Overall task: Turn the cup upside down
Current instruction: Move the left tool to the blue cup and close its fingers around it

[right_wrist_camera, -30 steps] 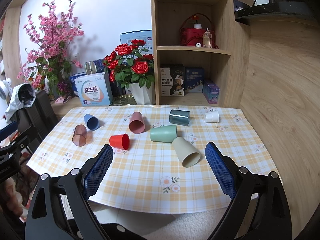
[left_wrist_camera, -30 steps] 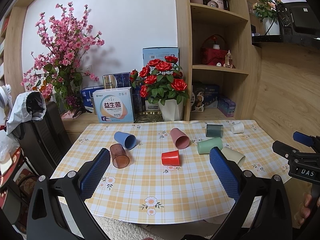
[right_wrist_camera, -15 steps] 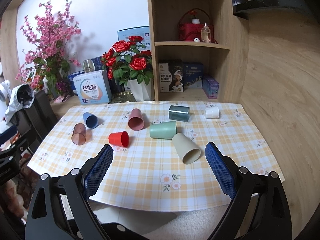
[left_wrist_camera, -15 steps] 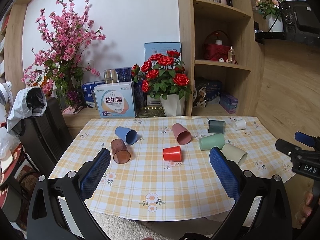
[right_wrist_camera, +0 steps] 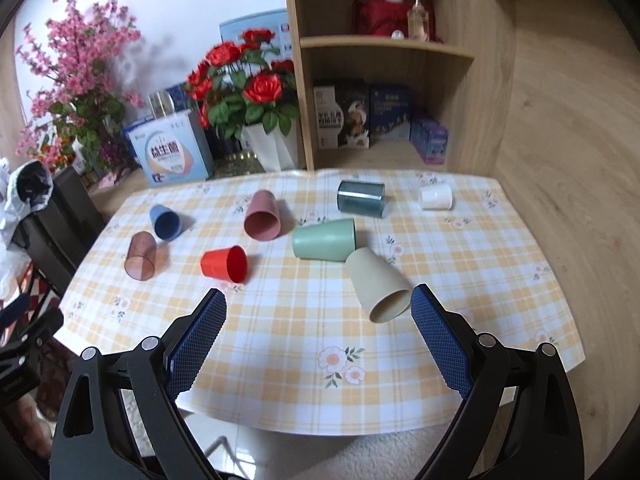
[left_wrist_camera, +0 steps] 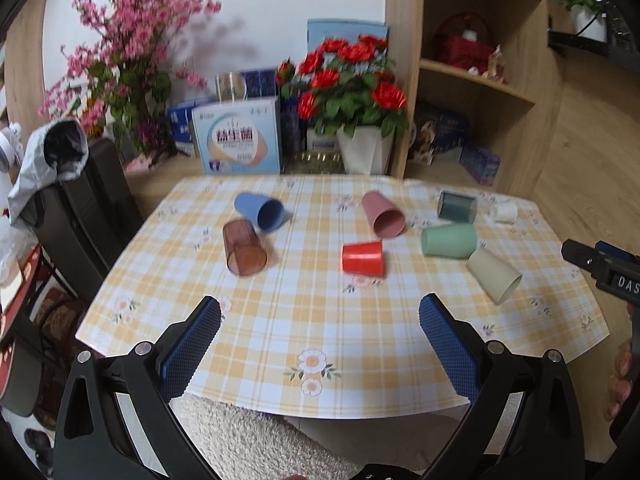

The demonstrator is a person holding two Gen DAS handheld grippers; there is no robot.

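Several cups lie on their sides on a yellow checked table (left_wrist_camera: 320, 328) (right_wrist_camera: 304, 360): a brown clear cup (left_wrist_camera: 243, 247) (right_wrist_camera: 141, 255), a blue cup (left_wrist_camera: 260, 211) (right_wrist_camera: 164, 221), a red cup (left_wrist_camera: 362, 256) (right_wrist_camera: 224, 263), a pink cup (left_wrist_camera: 382, 214) (right_wrist_camera: 262, 220), a green cup (left_wrist_camera: 449, 240) (right_wrist_camera: 325, 239), a beige cup (left_wrist_camera: 494, 276) (right_wrist_camera: 377, 289), a dark teal cup (left_wrist_camera: 457, 206) (right_wrist_camera: 361, 198) and a small white cup (left_wrist_camera: 504, 212) (right_wrist_camera: 436, 197). My left gripper (left_wrist_camera: 319, 312) is open and empty above the table's near edge. My right gripper (right_wrist_camera: 318, 300) is open and empty, its right pad close to the beige cup's mouth.
A vase of red roses (left_wrist_camera: 362, 148) (right_wrist_camera: 272, 148), boxes (left_wrist_camera: 237, 141) and pink blossoms (left_wrist_camera: 124, 64) stand behind the table. A wooden shelf unit (right_wrist_camera: 384, 80) rises at the back right. A black chair (left_wrist_camera: 80, 208) stands at the left. The right gripper's body shows at the left view's right edge (left_wrist_camera: 608, 272).
Both grippers have tilted down and moved closer over the table, so the cups sit nearer and lower in view. Both stay open. No cup has moved.
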